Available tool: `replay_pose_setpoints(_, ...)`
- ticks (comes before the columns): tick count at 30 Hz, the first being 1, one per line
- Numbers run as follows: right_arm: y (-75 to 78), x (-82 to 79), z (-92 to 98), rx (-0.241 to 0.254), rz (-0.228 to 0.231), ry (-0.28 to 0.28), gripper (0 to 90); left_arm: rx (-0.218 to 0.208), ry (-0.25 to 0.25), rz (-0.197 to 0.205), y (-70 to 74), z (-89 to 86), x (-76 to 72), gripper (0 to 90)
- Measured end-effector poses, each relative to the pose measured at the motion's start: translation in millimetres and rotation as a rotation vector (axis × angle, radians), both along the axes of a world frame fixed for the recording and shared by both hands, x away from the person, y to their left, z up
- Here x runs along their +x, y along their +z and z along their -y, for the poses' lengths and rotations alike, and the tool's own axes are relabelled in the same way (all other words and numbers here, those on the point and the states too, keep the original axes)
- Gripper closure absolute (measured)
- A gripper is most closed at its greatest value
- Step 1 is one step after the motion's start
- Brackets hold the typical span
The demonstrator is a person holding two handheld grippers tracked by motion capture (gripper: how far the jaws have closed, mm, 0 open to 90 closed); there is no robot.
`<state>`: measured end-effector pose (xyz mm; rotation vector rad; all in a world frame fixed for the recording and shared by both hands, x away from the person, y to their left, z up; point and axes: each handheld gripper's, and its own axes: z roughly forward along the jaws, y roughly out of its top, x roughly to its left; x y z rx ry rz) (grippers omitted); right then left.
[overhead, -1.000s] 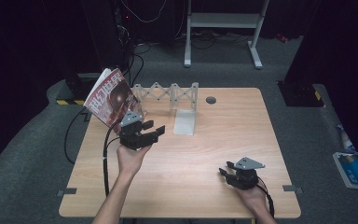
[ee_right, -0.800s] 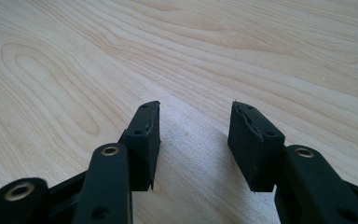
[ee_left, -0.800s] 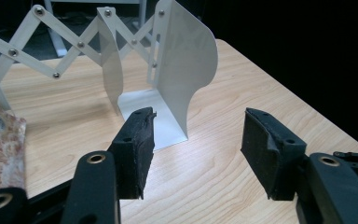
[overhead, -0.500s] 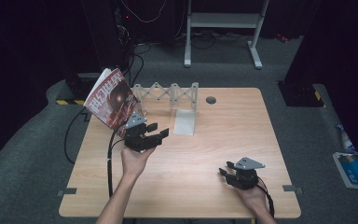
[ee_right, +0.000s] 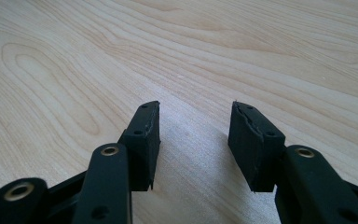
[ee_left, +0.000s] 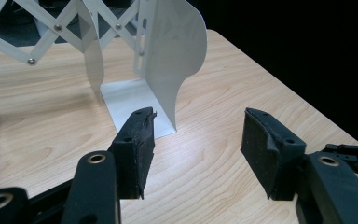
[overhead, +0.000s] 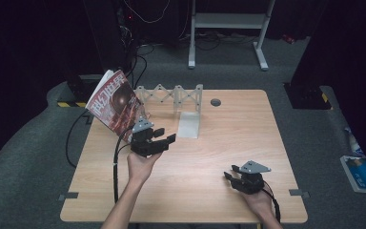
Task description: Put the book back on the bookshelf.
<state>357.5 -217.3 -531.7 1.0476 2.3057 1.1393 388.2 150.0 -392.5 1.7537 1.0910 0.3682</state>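
Red-covered magazine (overhead: 113, 105) leans near the worktop's (overhead: 219, 143) far left corner, against the white scissor-lattice book rack (overhead: 171, 95). Left claw (overhead: 159, 139) hangs beside it, released and empty; judged step: letting go done, next squaring the magazine upright. Right claw (overhead: 232, 172) rests open near the near right edge. Left gripper view shows the rack's white metal bookend (ee_left: 168, 56) close up.

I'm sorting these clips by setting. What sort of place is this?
Probably a lab or recording studio: a bare wooden table on grey carpet, dark surroundings, cables trailing to equipment behind, and a white metal stand.
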Motion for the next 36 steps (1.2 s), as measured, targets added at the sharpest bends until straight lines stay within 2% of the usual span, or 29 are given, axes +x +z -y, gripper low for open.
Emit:
replay_pose_setpoints(13, -0.1, 0.1, 0.0, -0.001, 0.003, 0.001, 53.3, -0.025, 0.0, -0.034, -16.3, 3.5, -2.1, 44.1)
replay_pose_setpoints(27, -0.1, 0.0, -0.1, -0.001, 0.003, 0.0, 53.3, -0.028, 0.0, -0.062, -32.0, 4.9, -4.8, 44.4)
replay_pose_setpoints(36, 0.0, -0.1, 0.0, 0.003, -0.003, -0.002, 53.4, -0.007, 0.001, -0.071, -40.6, 7.8, -8.0, 44.4)
